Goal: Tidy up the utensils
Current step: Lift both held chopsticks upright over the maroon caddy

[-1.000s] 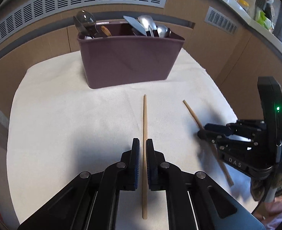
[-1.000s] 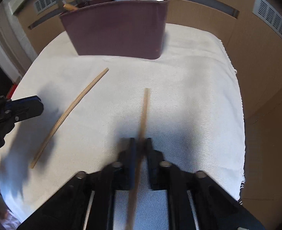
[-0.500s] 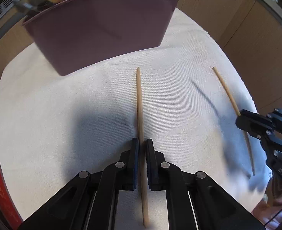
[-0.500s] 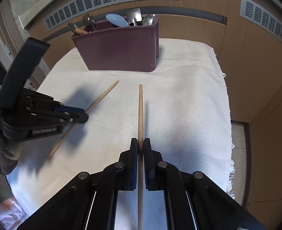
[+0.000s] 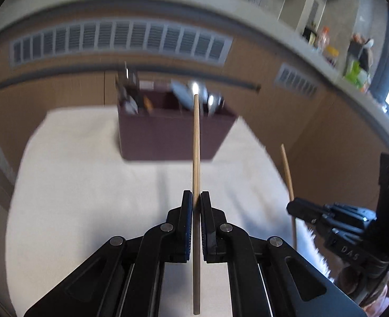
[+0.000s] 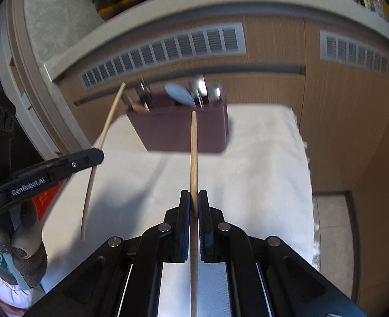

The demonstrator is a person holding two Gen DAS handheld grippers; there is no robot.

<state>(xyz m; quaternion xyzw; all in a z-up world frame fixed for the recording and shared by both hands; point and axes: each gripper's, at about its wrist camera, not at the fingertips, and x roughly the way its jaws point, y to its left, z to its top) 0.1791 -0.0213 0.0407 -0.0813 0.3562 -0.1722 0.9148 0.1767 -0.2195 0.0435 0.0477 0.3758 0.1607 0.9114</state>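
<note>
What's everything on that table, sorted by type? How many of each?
Wooden chopsticks: 2, one in the left gripper, one in the right gripper.
Maroon utensil holder: 1.
White cloth: 1.
Utensils in the holder: several, too blurred to count.
Total countable: 4.

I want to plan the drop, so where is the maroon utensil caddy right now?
The maroon utensil caddy stands at the far end of the white cloth, centred in both wrist views, straight ahead of the two held chopsticks, against the wooden cabinet.
</note>
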